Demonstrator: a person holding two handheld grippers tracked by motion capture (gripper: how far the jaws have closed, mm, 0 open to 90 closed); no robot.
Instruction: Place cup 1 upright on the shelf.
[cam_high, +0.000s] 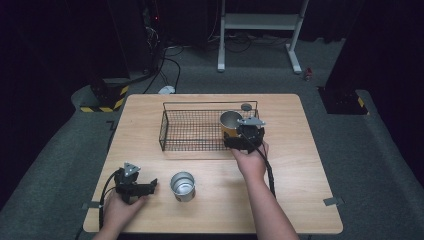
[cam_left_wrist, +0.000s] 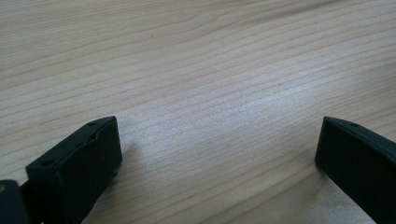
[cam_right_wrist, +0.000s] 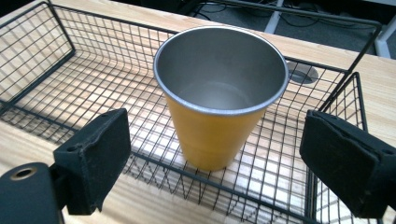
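Yellow cup (cam_right_wrist: 219, 123) upright inside wire basket (cam_high: 192, 131), at its right end, steel interior empty. Right claw (cam_right_wrist: 219, 158) spread wide at near basket wall, jaws either side of cup, not touching it. Left claw (cam_left_wrist: 217, 154) spread, low over bare desk (cam_left_wrist: 196, 70) at near-left. Silver cup (cam_high: 183, 185) upright on desk, between the two hands, outside basket.

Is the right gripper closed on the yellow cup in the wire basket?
No, the right gripper is open, its jaws apart on either side of the yellow cup standing in the wire basket.
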